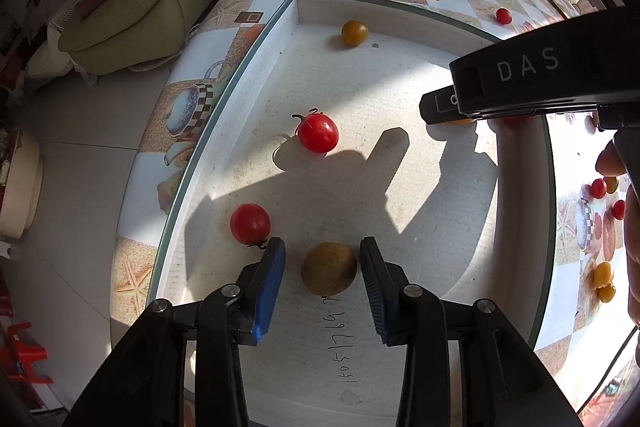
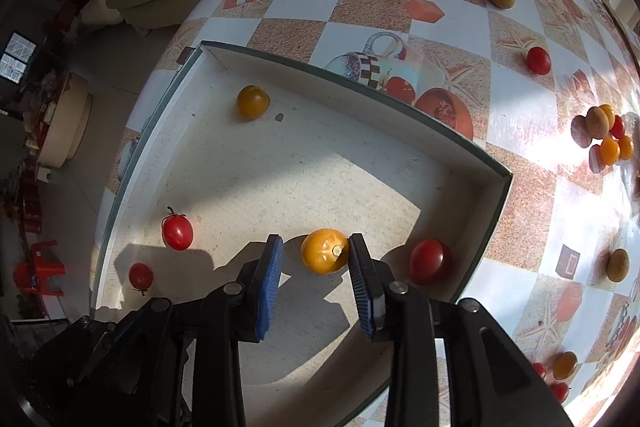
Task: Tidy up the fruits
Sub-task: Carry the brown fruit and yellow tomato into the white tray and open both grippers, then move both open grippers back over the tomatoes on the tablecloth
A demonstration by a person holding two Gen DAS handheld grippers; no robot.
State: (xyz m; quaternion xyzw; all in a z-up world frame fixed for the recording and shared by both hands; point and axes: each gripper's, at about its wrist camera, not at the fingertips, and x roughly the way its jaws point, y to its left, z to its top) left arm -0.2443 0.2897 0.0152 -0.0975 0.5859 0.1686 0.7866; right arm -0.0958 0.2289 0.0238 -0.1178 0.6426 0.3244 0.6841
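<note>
Fruits are getting collected in the white tray: we're straddling a brown one with the left tool, jaws wide, and a yellow tomato with the right tool, both open, gripping nothing; more at 3 o'clock on the tabletop.

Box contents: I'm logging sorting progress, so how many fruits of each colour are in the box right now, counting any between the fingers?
Red tomatoes: 3
Yellow tomatoes: 2
Brown fruit: 1
Total: 6
</note>
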